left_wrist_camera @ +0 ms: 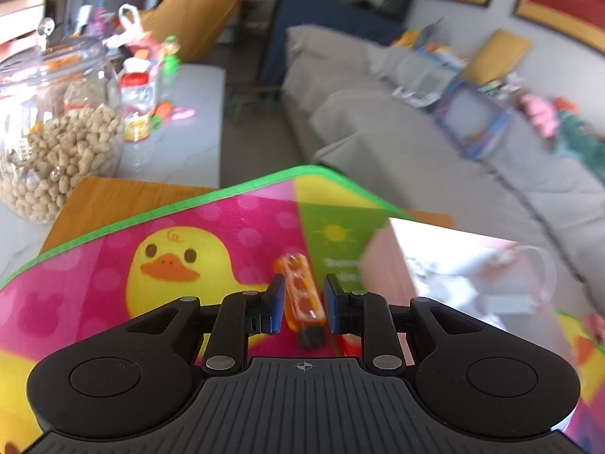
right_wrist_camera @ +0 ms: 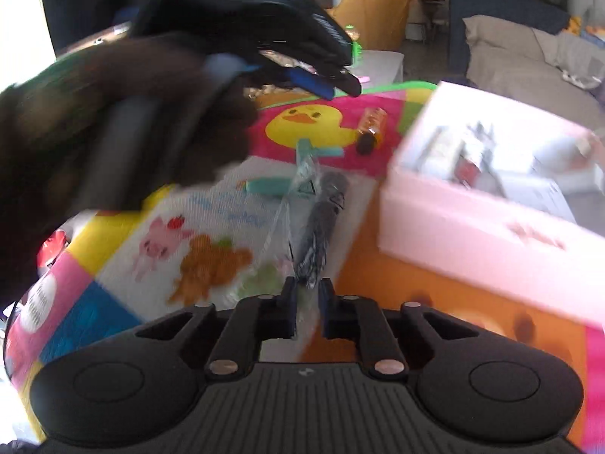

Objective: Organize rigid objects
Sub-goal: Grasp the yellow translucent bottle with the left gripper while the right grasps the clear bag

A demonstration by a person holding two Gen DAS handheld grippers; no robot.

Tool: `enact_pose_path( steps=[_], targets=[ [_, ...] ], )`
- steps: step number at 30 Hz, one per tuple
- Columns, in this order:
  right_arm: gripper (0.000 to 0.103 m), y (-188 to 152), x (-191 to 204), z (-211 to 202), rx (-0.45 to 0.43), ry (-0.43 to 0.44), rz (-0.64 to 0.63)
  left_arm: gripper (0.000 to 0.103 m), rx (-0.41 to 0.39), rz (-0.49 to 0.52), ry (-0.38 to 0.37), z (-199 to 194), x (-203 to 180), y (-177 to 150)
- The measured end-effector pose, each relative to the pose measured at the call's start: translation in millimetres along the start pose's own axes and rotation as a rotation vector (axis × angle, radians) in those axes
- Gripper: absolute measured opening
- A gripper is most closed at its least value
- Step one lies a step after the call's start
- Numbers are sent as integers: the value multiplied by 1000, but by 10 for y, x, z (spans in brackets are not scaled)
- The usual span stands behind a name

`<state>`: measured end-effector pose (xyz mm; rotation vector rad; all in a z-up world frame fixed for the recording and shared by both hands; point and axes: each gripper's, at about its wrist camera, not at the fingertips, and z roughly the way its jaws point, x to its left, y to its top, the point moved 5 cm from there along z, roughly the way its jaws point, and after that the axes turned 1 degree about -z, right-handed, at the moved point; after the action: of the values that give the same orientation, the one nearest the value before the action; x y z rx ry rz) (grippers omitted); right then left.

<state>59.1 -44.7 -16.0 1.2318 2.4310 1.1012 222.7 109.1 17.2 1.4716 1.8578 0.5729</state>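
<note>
An orange see-through lighter-like object lies on the colourful duck mat, between the open blue pads of my left gripper, which hovers above it. It also shows in the right wrist view. My right gripper is partly open over a dark object in a clear wrapper. A teal item lies beyond it. A pink box holding items stands at the right, also in the left wrist view. The left gripper shows above the mat.
A glass jar of peanuts and small bottles stand on a white table at the left. A grey sofa with clutter runs along the right. A wooden board lies under the mat.
</note>
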Motion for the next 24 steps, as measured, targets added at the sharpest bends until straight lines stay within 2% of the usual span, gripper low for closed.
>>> enact_pose_path(
  steps=[3,4,7,12,15,18,20,21,24],
  targets=[
    [10,-175,-21,-146,-23,-25,-15,24,54,-8,50,326,-30,43],
    [10,-207,-26,-168,-33,-42,-28,31,76,-11,49,410,-33,39],
    [10,-277,-53,-212,-58,-49,-32,36,115,-6,18,551,-42,-7],
    [12,-300,-92,-257,-87,-21,6,32,122,-16,-22,476,32,-109],
    [16,-313,-130,-291,-91,4,20,32,144,11,-62,276,44,-279],
    [30,-290,-134,-290,-84,42,43,32,144,58,-104,23,32,-509],
    [58,-227,-87,-252,-74,59,61,32,144,69,-122,-124,30,-643],
    [64,-185,-75,-236,-74,55,73,32,145,70,-136,-197,33,-708],
    [65,-31,-42,-147,-81,58,83,32,156,78,-184,-376,44,-885]
  ],
)
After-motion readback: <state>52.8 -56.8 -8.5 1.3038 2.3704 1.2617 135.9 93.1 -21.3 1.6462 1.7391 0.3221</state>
